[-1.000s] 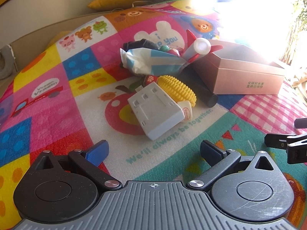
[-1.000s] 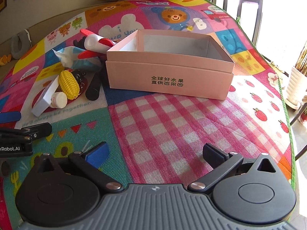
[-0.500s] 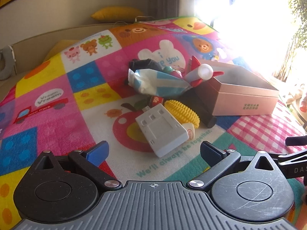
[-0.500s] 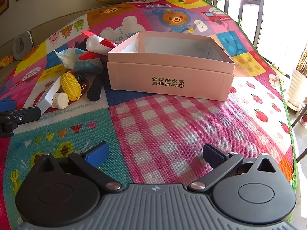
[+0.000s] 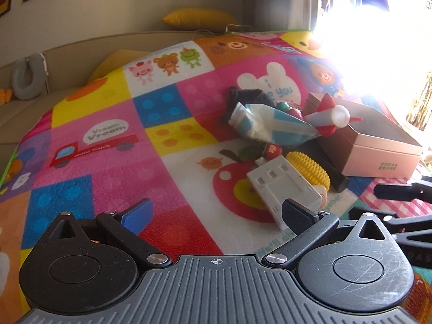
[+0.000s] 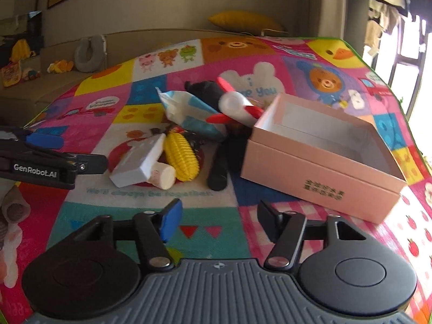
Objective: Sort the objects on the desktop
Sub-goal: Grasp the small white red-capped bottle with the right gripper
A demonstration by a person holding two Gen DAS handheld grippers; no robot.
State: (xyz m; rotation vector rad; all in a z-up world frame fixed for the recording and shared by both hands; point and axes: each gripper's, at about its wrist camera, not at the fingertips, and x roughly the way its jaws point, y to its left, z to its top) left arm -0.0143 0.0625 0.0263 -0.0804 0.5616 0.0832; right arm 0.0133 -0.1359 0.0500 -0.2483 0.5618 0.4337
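The things to sort lie in a loose heap on a cartoon-print play mat (image 6: 113,110), all just to the left of an open, empty pink box (image 6: 324,172) as the right wrist view shows it. Nearest the box, a black cylinder (image 6: 220,172) lies almost against its left wall; next to that comes a yellow toy corn (image 6: 181,156), then a small pale bottle (image 6: 162,175) touching a white power adapter (image 6: 140,162). Behind these, farther from the box's front, a blue and white packet (image 6: 189,110) sits with a red and white toy rocket (image 6: 237,108) leaning over the box's far left corner, and something black (image 6: 205,89) lies behind the packet. The right tool (image 6: 216,218) hangs above the mat in front of the box, its jaws having just been closing, now partly apart with nothing between them. The left tool (image 5: 216,213) hovers left of the heap, well away from the box, jaws wide apart and empty. A yellow cushion (image 6: 243,21) and a grey neck pillow (image 6: 87,54) lie beyond the mat.
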